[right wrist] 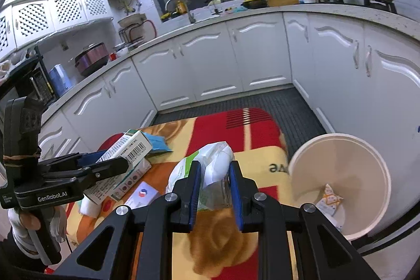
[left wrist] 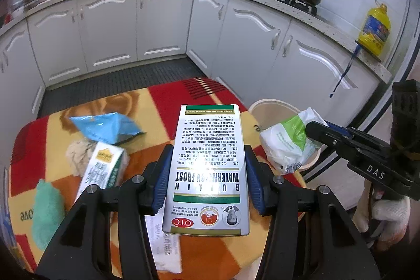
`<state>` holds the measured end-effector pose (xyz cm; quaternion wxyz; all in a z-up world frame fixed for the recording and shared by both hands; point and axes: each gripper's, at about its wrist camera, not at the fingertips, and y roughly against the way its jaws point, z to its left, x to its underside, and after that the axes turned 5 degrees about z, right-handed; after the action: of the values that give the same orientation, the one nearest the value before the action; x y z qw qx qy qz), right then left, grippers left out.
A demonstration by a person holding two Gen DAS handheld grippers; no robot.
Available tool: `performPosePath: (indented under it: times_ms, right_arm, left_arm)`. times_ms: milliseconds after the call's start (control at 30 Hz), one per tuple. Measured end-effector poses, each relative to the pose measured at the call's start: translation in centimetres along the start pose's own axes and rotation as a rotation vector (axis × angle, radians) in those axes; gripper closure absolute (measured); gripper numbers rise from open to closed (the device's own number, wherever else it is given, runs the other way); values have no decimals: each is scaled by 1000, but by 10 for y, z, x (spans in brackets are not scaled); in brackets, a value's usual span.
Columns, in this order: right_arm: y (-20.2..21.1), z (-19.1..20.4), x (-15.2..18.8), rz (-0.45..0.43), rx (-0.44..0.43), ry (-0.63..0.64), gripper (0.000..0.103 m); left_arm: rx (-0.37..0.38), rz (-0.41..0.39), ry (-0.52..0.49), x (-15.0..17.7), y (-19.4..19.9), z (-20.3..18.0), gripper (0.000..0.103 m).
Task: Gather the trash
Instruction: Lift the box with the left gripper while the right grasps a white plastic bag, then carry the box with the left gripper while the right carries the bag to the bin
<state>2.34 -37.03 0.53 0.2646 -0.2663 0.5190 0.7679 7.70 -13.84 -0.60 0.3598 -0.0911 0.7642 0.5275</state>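
Note:
My left gripper is shut on a white medicine box with green stripes, held above the blanket-covered table. My right gripper is shut on a crumpled white-and-green plastic bag, which hangs over the table's right side. In the left wrist view that bag sits in front of the cream bin, with the right gripper clamped on it. The bin stands beside the table, and a small wrapper lies inside it. The left gripper and its box show at the left.
On the table lie a blue packet, a second white box, a beige tissue wad, a green cloth and a receipt. White kitchen cabinets ring the dark floor mat. A gloved hand holds the right gripper.

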Motion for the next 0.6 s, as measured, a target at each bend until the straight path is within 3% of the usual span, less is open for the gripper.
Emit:
performPosePath:
  times_ms: [600]
  right_arm:
    - [27, -58, 8, -25, 90, -89, 82]
  left_arm:
    - [49, 31, -86, -24, -40, -64, 54]
